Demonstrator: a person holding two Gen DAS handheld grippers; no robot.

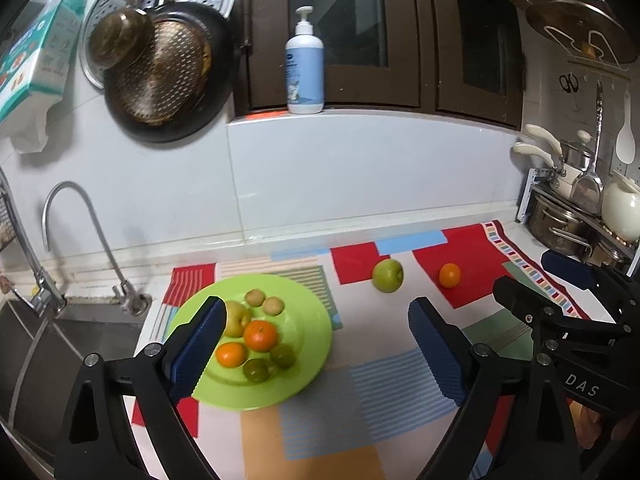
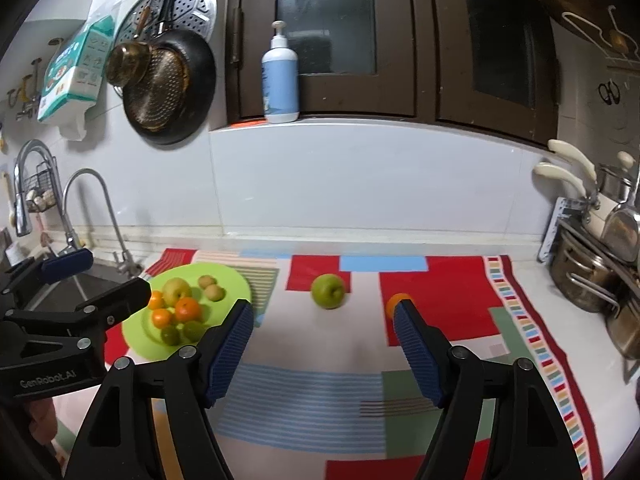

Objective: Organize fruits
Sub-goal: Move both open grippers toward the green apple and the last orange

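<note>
A green plate (image 1: 312,344) (image 2: 232,280) on the patterned mat holds several fruits: a yellow-green apple (image 1: 238,318) (image 2: 177,290), oranges (image 1: 260,335) (image 2: 188,308), kiwis (image 1: 273,305) and small green fruits (image 1: 256,370). A green apple (image 1: 387,275) (image 2: 328,290) and an orange (image 1: 449,275) (image 2: 396,299) lie loose on the mat to the right. My left gripper (image 1: 316,344) is open and empty, held above the plate's right edge. My right gripper (image 2: 322,344) is open and empty, in front of the loose apple; its right finger partly hides the orange.
A sink (image 1: 60,344) and faucet (image 1: 76,216) sit left of the mat. Pots on a rack (image 2: 592,280) stand at the right. A soap bottle (image 1: 305,66) stands on the ledge; pans (image 1: 168,76) hang on the wall.
</note>
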